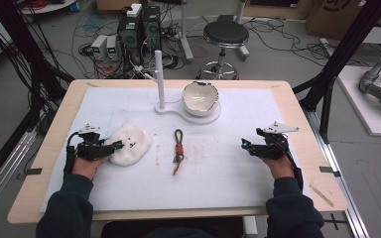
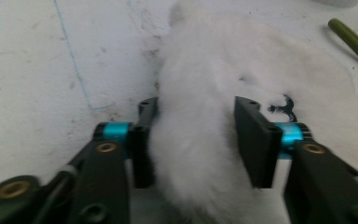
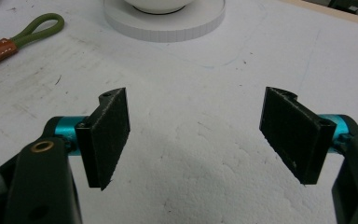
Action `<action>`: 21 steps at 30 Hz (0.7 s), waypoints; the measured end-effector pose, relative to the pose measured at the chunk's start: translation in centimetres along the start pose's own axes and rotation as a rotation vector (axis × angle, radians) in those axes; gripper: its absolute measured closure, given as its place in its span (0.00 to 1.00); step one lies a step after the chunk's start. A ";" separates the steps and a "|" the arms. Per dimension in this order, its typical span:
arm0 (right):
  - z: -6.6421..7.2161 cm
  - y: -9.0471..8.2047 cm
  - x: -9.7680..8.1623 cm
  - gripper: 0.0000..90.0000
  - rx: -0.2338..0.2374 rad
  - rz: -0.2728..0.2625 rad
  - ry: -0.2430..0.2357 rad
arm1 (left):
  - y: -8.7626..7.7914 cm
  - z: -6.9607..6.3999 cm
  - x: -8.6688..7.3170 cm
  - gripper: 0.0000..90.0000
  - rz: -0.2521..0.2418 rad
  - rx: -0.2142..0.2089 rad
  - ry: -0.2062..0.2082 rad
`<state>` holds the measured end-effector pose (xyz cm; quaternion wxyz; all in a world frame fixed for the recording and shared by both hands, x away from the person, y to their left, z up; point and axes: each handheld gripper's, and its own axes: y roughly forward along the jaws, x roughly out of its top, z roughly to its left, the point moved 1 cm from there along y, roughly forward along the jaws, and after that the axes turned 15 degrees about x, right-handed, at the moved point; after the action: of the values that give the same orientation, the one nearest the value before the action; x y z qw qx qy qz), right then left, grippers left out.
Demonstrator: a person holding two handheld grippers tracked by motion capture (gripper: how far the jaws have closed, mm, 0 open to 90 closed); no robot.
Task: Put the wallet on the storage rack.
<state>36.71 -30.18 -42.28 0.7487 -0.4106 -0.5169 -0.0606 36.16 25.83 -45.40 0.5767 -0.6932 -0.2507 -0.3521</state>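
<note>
A white fluffy plush lies on the left of the white foam mat. My left gripper reaches into its left edge. In the left gripper view the jaws stand either side of a fold of the plush, and both pads press into the fur. A small black mark shows on the fur beside one pad. My right gripper rests low on the right of the mat, open, with bare foam between its jaws.
A green cord loop with a brown leather band lies mid-mat. Behind it a white bowl sits on a round white base with an upright post. A stool and computers stand beyond the table.
</note>
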 end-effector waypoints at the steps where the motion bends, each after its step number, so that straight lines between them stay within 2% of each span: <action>1: 0.1 0.1 0.0 0.27 0.002 0.009 0.001 | -0.4 0.3 0.2 0.77 -0.031 -0.025 -0.021; 2: 0.1 0.2 0.0 0.28 0.008 0.012 0.000 | -0.4 0.3 0.2 0.81 -0.031 -0.025 -0.021; 3: 0.1 0.2 0.0 0.28 0.008 0.015 -0.003 | -0.6 0.3 0.3 0.83 -0.041 -0.044 -0.024; 6: 0.2 0.4 0.0 0.28 0.017 0.012 0.005 | -1.1 -0.3 0.7 0.86 -0.087 -0.069 -0.014; 9: 0.3 0.5 0.1 0.28 0.030 0.015 0.002 | -1.9 -1.0 1.3 0.87 -0.159 -0.109 -0.021; 11: 0.4 0.6 0.1 0.28 0.033 0.012 0.005 | -2.4 -1.3 1.6 0.87 -0.204 -0.123 -0.011; 15: 0.8 0.7 0.3 0.27 0.057 -0.005 0.006 | -3.1 -2.0 2.2 0.88 -0.277 -0.163 -0.016; 18: 1.5 1.0 0.8 0.27 0.110 -0.044 0.016 | -3.5 -2.6 2.5 0.87 -0.320 -0.219 -0.024; 21: 2.0 1.2 1.1 0.26 0.132 -0.056 0.010 | -3.7 -3.9 2.7 0.87 -0.346 -0.261 0.004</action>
<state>36.41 -27.65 -41.78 0.7745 -0.3455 -0.5275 -0.0494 34.33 22.66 -40.64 0.4136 -0.7078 -0.3172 -0.4769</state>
